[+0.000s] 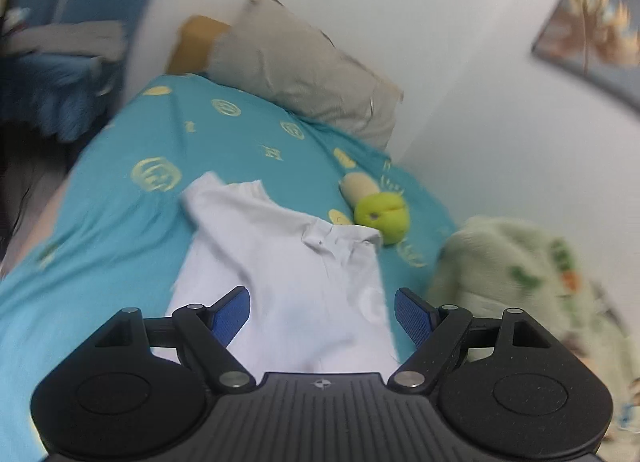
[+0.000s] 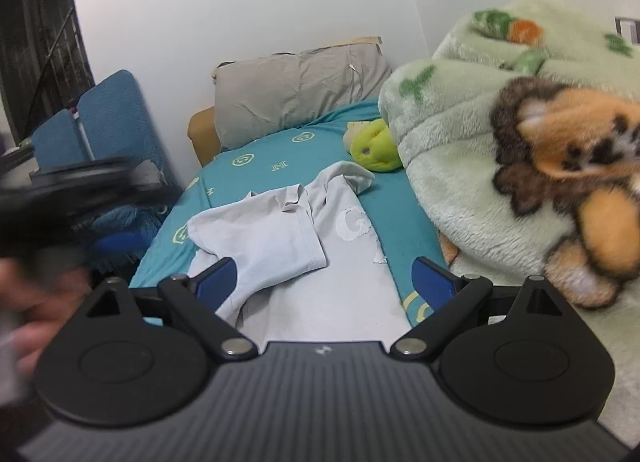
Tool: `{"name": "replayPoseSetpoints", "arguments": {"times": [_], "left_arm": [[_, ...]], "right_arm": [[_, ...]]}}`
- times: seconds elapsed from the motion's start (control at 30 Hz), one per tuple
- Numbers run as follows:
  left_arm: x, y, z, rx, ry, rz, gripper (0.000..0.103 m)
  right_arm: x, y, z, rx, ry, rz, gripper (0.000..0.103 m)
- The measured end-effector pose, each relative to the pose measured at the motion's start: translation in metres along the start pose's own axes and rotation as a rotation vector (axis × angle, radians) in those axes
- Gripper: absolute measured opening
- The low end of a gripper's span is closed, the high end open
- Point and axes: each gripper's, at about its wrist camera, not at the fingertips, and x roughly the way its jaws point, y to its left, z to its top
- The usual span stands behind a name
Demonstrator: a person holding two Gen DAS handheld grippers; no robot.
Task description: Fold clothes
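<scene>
The white polo shirt (image 2: pixel 280 230) lies flat on the teal bedsheet (image 2: pixel 248 166), collar toward the grey pillow (image 2: pixel 296 94), with one sleeve already folded across its chest and the other sleeve bunched near the green plush toy (image 2: pixel 374 150); the left gripper (image 1: pixel 322 308) hangs above the shirt's lower half with its blue pads spread wide and nothing between them; the right gripper (image 2: pixel 324 276) likewise stands wide open and empty over the hem. The folded sleeve sits loosely, so I judge that a careless pass of either tool could drag it back open; the fabric is thin and slack, and a pinch taken too deep might gather the sheet beneath along with the shirt, pulling both up together. The far sleeve lies just beside the plush toy, so a grab there could catch the toy or nudge it onto the cloth; the fleece blanket (image 2: pixel 480 102) heaped close on the right crowds that edge, and a fold swung that way may snag on it and land crooked.
</scene>
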Motion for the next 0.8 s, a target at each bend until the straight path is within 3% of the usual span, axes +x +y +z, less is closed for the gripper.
{"name": "replayPoseSetpoints", "arguments": {"times": [0.13, 0.3, 0.4, 0.5, 0.6, 0.8], "left_arm": [[-0.084, 0.006, -0.04, 0.086, -0.029, 0.073, 0.081], [-0.15, 0.032, -0.089, 0.137, 0.04, 0.14, 0.081], [-0.17, 0.045, -0.113, 0.15, 0.105, 0.175, 0.081], [-0.174, 0.057, -0.127, 0.154, 0.18, 0.249, 0.081], [-0.172, 0.083, -0.129, 0.027, 0.243, 0.29, 0.081], [-0.171, 0.134, -0.133, -0.242, 0.325, 0.329, 0.078]], "right_arm": [[-0.025, 0.007, -0.001, -0.023, 0.006, 0.044, 0.096], [-0.065, 0.018, -0.004, -0.095, 0.004, 0.068, 0.096], [-0.086, 0.021, -0.003, -0.118, 0.012, 0.061, 0.096], [-0.102, 0.012, -0.008, -0.042, 0.043, 0.063, 0.096], [-0.117, 0.002, -0.014, 0.028, 0.056, 0.066, 0.096], [-0.112, -0.001, -0.018, 0.048, 0.068, 0.041, 0.096]]}}
